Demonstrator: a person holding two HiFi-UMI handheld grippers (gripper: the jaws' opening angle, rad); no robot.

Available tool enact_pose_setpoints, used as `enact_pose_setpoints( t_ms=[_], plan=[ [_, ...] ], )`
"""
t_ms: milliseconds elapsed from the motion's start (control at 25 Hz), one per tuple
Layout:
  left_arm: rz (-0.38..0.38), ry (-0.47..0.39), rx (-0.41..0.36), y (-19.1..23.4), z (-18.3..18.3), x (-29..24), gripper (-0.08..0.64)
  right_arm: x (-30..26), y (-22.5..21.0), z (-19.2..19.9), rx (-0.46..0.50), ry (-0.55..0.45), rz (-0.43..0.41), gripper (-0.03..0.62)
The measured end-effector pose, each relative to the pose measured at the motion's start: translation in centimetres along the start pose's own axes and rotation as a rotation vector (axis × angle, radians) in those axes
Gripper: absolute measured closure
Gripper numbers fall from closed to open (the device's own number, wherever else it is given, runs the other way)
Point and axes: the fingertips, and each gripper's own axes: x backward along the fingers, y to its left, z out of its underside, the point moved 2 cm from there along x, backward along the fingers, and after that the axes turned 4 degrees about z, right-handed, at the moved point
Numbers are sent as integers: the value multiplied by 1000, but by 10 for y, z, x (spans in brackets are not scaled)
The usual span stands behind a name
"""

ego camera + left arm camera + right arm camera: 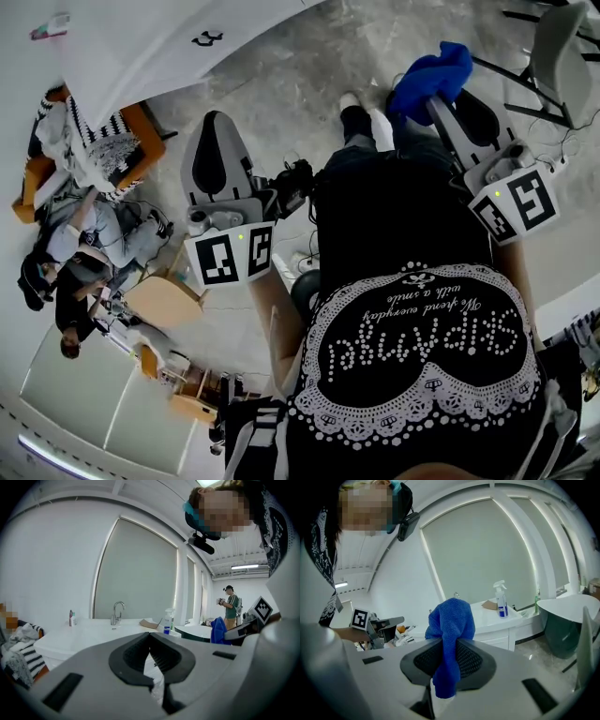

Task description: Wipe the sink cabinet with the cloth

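The right gripper (450, 642) pinches the blue cloth (452, 616), well short of the white sink cabinet (494, 632). The left gripper (151, 637) has its jaws pressed together, empty.

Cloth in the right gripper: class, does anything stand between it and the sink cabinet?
Nothing visible does. The right gripper is shut on the cloth, and only bare floor lies between it and the sink cabinet. The spray bottle stands on the cabinet's top, out of the path.
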Motion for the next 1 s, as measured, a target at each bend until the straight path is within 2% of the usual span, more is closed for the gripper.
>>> enact_pose_setpoints(
  t_ms=[160,480,840,1000],
  plan=[
    [23,-4,10,7,4,12,555,-1,18,5,4,0,10,512],
    [48,-5,-4,8,6,17,555,3,27,11,21,-5,25,512],
    [24,-7,-3,-2,6,15,555,4,15,9,27,-2,10,512],
    [12,-11,1,6,8,35,555,6,34,13,36,3,-1,512]
  ],
)
